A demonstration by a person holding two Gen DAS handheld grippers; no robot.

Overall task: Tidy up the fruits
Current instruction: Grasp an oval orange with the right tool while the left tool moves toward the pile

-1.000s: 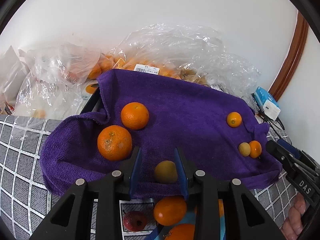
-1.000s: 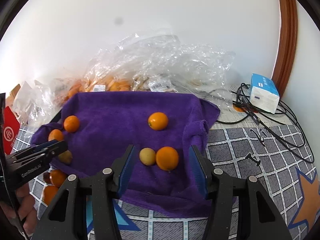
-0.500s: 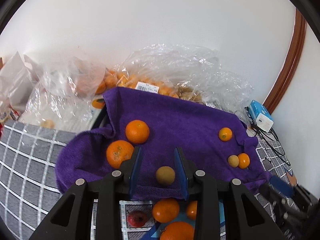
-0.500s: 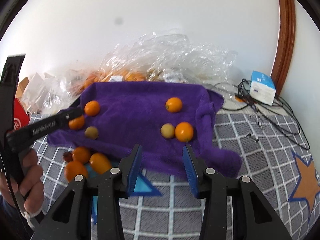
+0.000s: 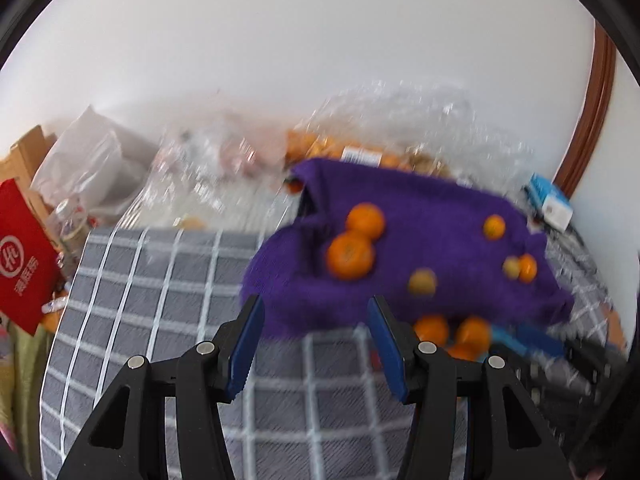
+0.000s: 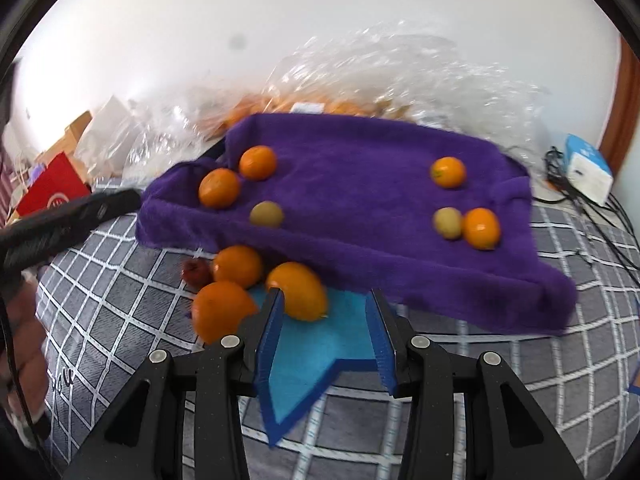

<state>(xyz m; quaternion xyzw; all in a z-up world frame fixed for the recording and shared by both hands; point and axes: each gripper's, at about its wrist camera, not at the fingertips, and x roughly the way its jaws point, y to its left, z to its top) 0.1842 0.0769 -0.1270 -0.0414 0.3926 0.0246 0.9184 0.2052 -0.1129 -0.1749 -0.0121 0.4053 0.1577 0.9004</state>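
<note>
Bright daylight, motion blur (fisheye-warped edges)

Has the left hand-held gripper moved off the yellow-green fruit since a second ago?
Yes. The left hand-held gripper swung left of the yellow-green fruit, jaws opening, empty, over the purple towel's edge.

So there's a towel [image 6: 360, 200] spread on the checked cover [image 6: 520, 360], with crinkly plastic bags [image 6: 400, 72] piled behind it against the wall. On the towel, left part: two oranges [image 6: 219, 187] touching each other, and a smaller round fruit [image 6: 267, 213] just in front of them. Right part: one small orange [image 6: 448, 172] toward the back, and nearer the front a little fruit [image 6: 447, 222] touching another orange [image 6: 482, 228]. In front of the towel's left edge, on the cover, three oranges [image 6: 237, 266] sit bunched together with a small apple-like fruit [image 6: 196, 273] at their left. A box [image 6: 588, 168] with cables sits off to the towel's right, and a carton [image 5: 24, 248] far left.
</note>
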